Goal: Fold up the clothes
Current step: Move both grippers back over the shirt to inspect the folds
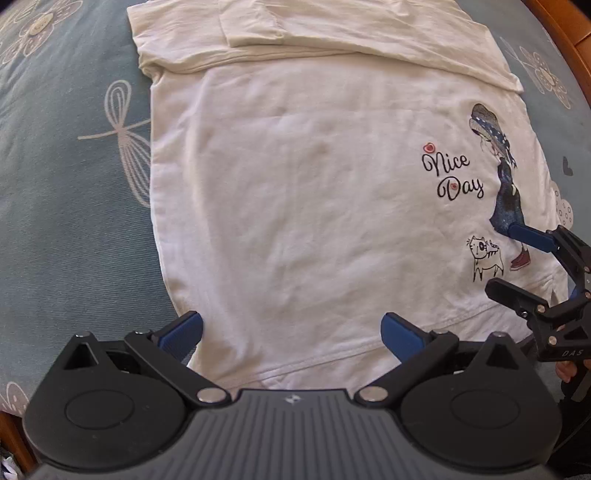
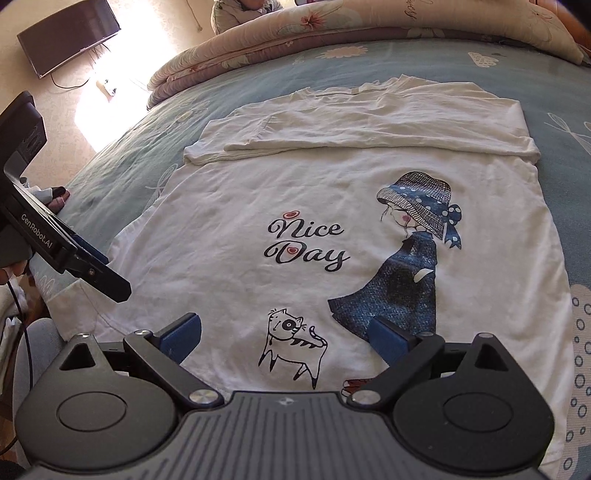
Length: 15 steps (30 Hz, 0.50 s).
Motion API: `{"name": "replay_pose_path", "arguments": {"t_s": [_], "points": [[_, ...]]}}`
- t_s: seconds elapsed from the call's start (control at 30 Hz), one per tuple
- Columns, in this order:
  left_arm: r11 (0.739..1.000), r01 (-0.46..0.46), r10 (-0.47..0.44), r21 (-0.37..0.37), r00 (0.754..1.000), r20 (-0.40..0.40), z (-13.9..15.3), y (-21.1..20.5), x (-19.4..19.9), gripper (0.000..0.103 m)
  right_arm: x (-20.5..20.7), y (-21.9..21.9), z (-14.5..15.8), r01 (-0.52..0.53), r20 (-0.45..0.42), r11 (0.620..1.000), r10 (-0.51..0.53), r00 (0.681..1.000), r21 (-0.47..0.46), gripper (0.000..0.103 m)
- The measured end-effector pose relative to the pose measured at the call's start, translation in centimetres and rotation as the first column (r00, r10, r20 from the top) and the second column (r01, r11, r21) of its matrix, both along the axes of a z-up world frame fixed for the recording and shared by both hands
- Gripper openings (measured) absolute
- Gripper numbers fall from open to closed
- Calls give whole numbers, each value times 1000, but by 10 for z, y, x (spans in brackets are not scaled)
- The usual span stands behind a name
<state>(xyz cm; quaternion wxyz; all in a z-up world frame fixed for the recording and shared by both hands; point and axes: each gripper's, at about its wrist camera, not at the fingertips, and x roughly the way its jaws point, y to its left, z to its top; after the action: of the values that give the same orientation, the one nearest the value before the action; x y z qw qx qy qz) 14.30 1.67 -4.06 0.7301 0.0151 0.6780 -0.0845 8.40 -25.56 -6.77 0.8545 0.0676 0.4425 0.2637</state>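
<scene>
A white T-shirt lies flat on the bed, printed with "Nice Day", a girl in a blue dress and a small cat. Its far part, with a sleeve, is folded over toward me. My left gripper hovers open above the near hem, nothing between its blue pads. My right gripper is open too, low over the hem by the cat print. In the left wrist view the right gripper shows at the right edge. The left gripper shows at the left edge of the right wrist view.
The bed has a blue-grey sheet with white floral and dragonfly patterns. A rolled floral quilt lies along the far side. A wooden bed frame edges the mattress. A dark screen stands on the floor beyond.
</scene>
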Motion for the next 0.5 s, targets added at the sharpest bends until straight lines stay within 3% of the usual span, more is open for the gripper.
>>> {"name": "replay_pose_path", "arguments": {"t_s": [0.07,0.17,0.27,0.3,0.4,0.5], "points": [[1000,-15,15,5,1000,17,6,8,0,102,0,1,0,1,1,1000,-1,1000,-3,99],[997,-30,34,-66,997,68,15,10,3,102,1,2,0,2,2,1000,-2,1000,-7,99],[986,-30,44,-165,996,82,9,1,11,102,2,3,-1,4,3,1000,-4,1000,-8,100],[985,-31,44,-167,996,73,2,-2,13,102,2,3,-1,6,2,1000,-6,1000,-5,100],[989,-73,77,-128,997,24,-23,-1,13,102,3,1,-2,12,0,1000,-12,1000,10,100],[989,-146,146,-22,989,2,-36,28,5,102,2,-2,-2,19,0,1000,-19,1000,17,100]]}}
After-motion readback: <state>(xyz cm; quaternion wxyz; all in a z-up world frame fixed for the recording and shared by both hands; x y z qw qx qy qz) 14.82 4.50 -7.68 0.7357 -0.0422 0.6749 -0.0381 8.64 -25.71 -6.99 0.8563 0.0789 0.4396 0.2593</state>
